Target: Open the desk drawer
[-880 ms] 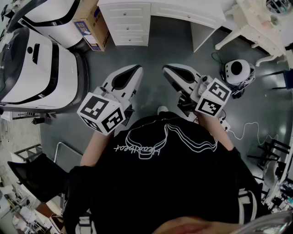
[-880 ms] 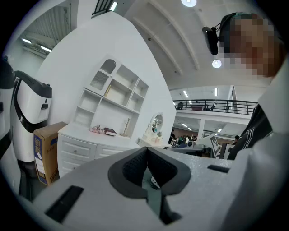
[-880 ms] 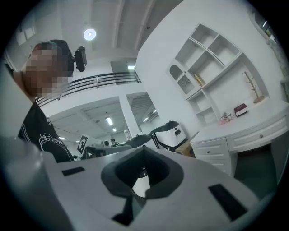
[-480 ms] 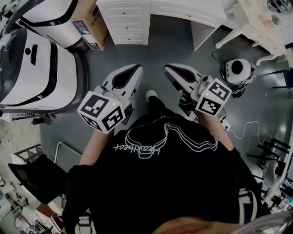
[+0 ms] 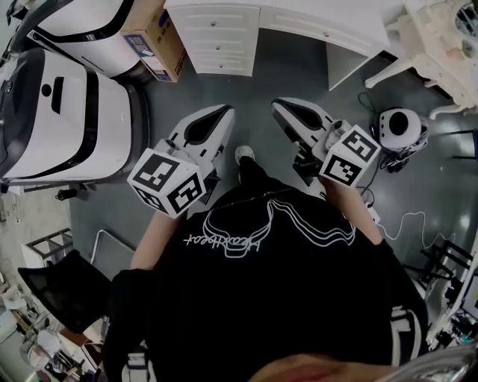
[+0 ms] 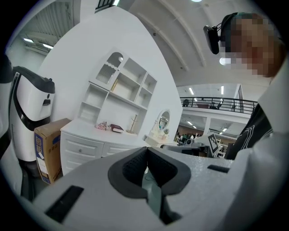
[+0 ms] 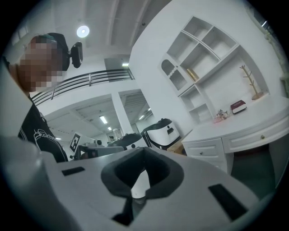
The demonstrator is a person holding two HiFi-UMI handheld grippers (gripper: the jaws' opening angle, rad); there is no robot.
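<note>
Approach is the step in hand, I judge: my left claw (image 5: 216,116) and right claw (image 5: 287,110) are both pinched shut on nothing, and the white desk (image 5: 314,22) with its drawer stack (image 5: 218,37) stands well ahead of their tips. Next I must close that gap, part one claw's jaws and catch a drawer knob (image 6: 80,150). A cardboard box (image 5: 153,41) and big white machine (image 5: 67,112) lie ahead-left, a round white device with cables (image 5: 402,127) to the right, neither blocking the way.

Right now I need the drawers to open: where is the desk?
At the top of the head view stands the white desk, its drawers just right of the cardboard box and ahead of the left gripper.
</note>
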